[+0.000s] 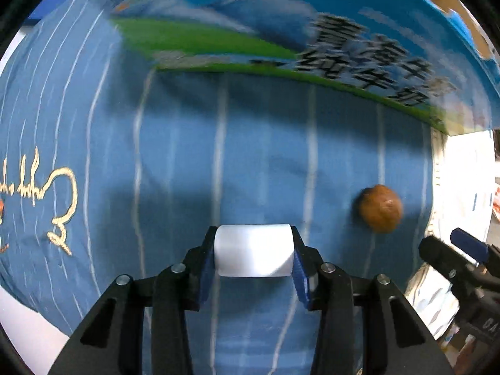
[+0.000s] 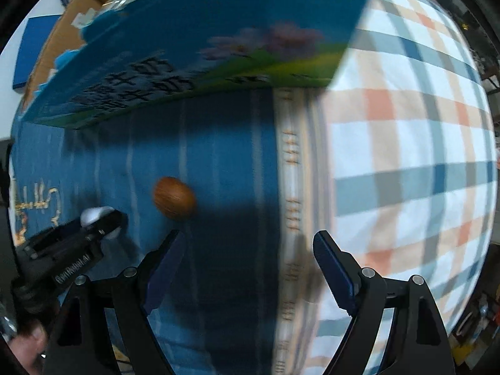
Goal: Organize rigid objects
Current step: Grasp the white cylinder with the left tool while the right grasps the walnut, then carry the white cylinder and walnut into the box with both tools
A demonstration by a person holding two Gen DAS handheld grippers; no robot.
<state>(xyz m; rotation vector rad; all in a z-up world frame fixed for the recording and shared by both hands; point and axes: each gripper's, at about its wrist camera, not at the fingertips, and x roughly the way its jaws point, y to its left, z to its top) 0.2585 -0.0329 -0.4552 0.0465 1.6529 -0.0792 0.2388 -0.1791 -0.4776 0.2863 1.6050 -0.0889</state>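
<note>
Step in hand: pick-up phase. Left gripper (image 1: 253, 251) has its fingers (image 1: 300, 273) closed on the white cylinder (image 1: 253, 250), pads against both flat ends, axis crosswise between them. In the right wrist view the same cylinder (image 2: 93, 215) shows at about 9 o'clock, pinched in the left gripper (image 2: 103, 223). Can't tell whether it rests on the blue striped cloth (image 1: 175, 162) or is just clear of it.

Right gripper (image 2: 247, 268): fingers (image 2: 331, 268) wide apart, nothing between them, pointing down at the cloth near its pale fringed border (image 2: 292, 187).

The brown nut (image 2: 173, 198), egg-shaped and wood-grained, lies loose on the cloth. From the right gripper it sits at about 10 o'clock, just beyond the left fingertip and outside the gap. In the left wrist view the nut (image 1: 379, 207) is at about 2 o'clock from the held cylinder, apart from it.

Blue printed carton (image 1: 281, 40) stands along the far edge of the cloth at 12 o'clock; likely the drop target, not certain.

Next move, my read: lift the cylinder and carry it toward the carton. Right gripper needs to shift toward 10 o'clock to straddle the nut before closing. The nut is rounded and may roll, so centre the fingers across its short axis.

Both views motion-blurred.
</note>
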